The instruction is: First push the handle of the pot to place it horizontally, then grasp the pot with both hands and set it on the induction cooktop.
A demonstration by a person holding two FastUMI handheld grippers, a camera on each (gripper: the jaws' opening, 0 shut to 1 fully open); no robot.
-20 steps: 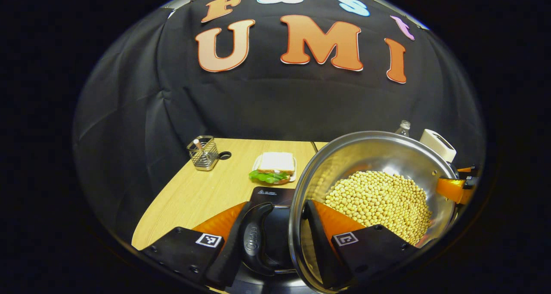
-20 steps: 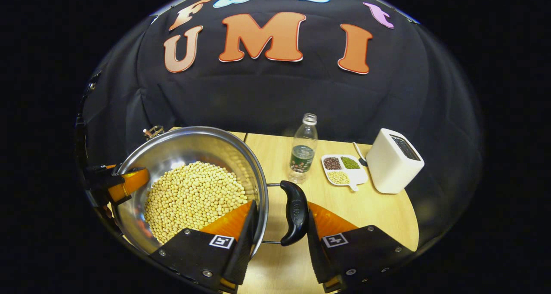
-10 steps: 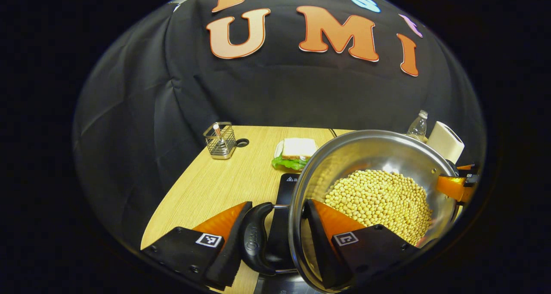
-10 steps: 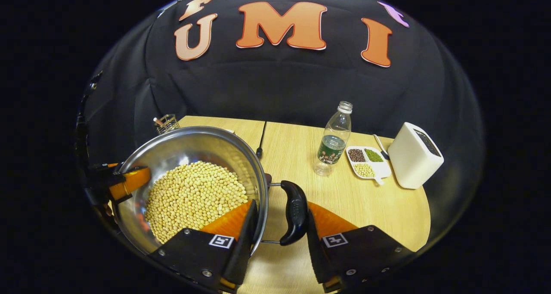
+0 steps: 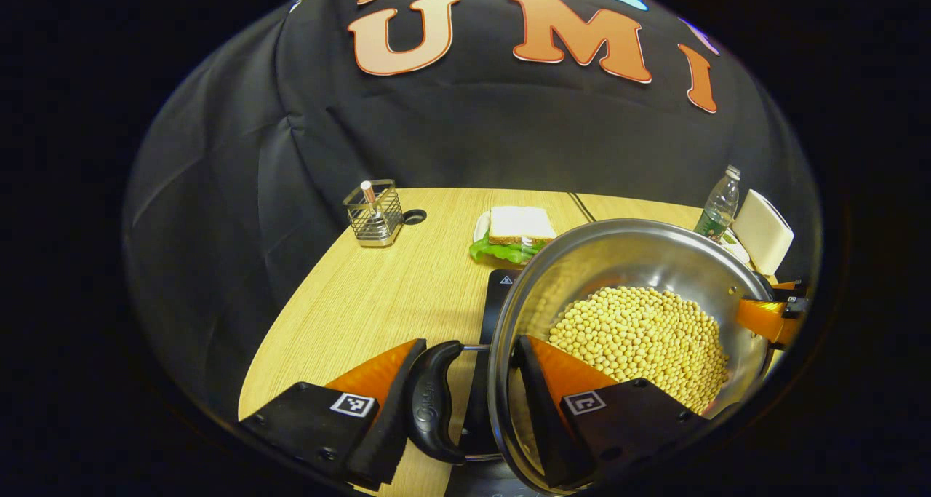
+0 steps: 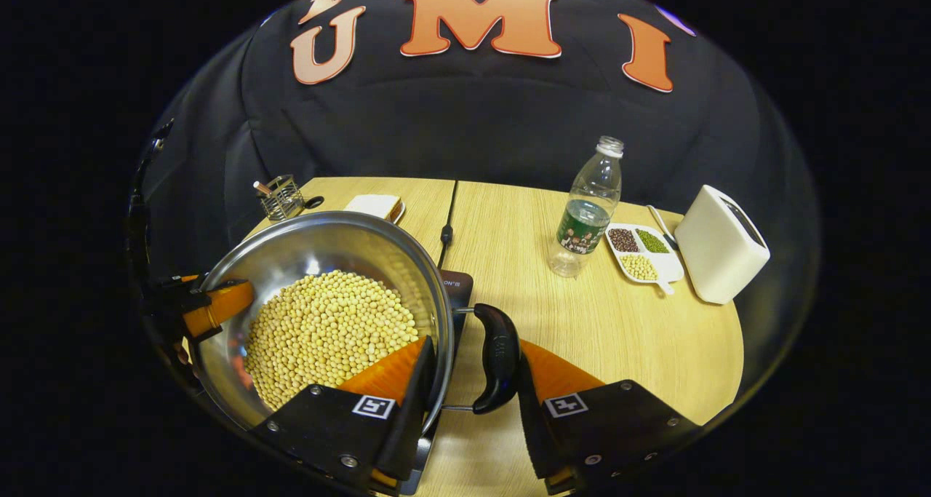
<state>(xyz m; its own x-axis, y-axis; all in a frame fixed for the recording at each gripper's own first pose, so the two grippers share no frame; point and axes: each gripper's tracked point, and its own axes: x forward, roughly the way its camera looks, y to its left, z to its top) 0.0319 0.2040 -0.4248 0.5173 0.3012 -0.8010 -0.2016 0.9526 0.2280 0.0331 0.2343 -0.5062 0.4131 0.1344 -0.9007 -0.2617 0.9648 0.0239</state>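
Lowered toward the induction cooktop (image 6: 457,287), steel pot (image 6: 305,249) brims with soybeans (image 6: 331,329).

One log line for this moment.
phase: carry | left hand-held gripper: shut on pot | right hand-held gripper: same | pot over induction cooktop, contact unclear

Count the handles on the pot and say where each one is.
2. One handle is on the pot's side at the left gripper, between its fingers. The other handle is on the opposite side, between the right gripper's fingers.
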